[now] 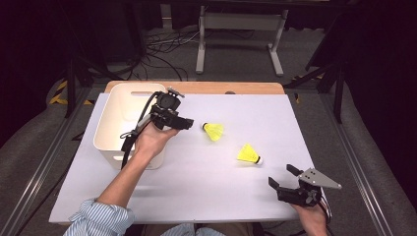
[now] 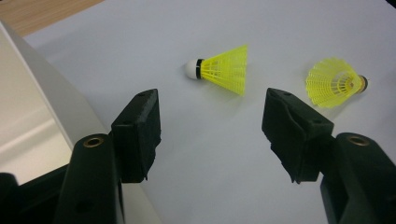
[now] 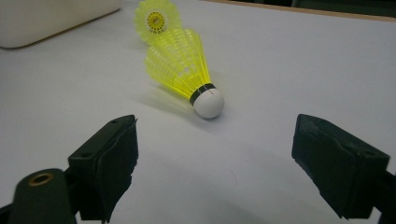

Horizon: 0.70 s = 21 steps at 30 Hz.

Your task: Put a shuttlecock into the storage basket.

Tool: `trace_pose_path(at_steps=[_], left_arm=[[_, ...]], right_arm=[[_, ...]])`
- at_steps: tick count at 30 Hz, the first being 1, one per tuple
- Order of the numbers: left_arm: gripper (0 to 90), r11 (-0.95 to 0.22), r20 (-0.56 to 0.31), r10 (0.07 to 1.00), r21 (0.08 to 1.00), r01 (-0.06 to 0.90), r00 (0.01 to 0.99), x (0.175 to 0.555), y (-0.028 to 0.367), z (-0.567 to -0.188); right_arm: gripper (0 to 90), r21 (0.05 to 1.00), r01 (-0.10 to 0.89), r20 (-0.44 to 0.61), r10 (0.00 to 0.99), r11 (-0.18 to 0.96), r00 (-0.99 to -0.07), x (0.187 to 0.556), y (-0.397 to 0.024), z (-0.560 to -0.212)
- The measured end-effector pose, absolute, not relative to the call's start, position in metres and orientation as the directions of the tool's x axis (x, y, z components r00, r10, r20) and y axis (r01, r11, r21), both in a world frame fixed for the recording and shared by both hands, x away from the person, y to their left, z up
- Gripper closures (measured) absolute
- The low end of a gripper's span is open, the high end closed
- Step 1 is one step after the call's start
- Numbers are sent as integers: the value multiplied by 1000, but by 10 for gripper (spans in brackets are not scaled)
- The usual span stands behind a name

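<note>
Two yellow shuttlecocks lie on the white table top point(image 1: 196, 182). The nearer-left shuttlecock point(image 1: 214, 131) point(image 2: 224, 70) lies on its side with its white cork toward my left gripper point(image 1: 187, 123) point(image 2: 212, 107). That gripper hangs open beside the bin's right wall, nothing between its jaws. The second shuttlecock point(image 1: 248, 155) point(image 3: 184, 65) point(image 2: 334, 83) lies further right, its cork pointing at my right gripper point(image 1: 280, 174) point(image 3: 215, 135). The right gripper stands open near the front right corner, a short way from that cork, and the first shuttlecock point(image 3: 157, 18) lies behind.
A white plastic bin point(image 1: 125, 123) point(image 2: 42, 116) point(image 3: 46, 18) with cut-out handles stands at the table's left. A wooden strip point(image 1: 196, 87) runs along the far edge. Beyond it are desk legs and cables on the floor.
</note>
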<state>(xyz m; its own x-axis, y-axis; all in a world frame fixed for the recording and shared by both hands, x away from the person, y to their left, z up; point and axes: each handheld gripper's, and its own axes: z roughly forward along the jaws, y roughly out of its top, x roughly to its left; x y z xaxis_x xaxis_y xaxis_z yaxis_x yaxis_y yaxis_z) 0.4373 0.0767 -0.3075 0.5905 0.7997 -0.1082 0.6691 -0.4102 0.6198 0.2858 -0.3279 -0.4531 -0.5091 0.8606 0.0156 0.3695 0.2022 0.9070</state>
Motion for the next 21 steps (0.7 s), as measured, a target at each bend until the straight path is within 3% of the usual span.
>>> trace_pose_path(at_steps=[21], left_arm=[[378, -434, -106, 782, 614, 659, 614, 437, 55, -322]], right_arm=[[148, 907, 370, 16, 861, 202, -509, 286, -328, -453]])
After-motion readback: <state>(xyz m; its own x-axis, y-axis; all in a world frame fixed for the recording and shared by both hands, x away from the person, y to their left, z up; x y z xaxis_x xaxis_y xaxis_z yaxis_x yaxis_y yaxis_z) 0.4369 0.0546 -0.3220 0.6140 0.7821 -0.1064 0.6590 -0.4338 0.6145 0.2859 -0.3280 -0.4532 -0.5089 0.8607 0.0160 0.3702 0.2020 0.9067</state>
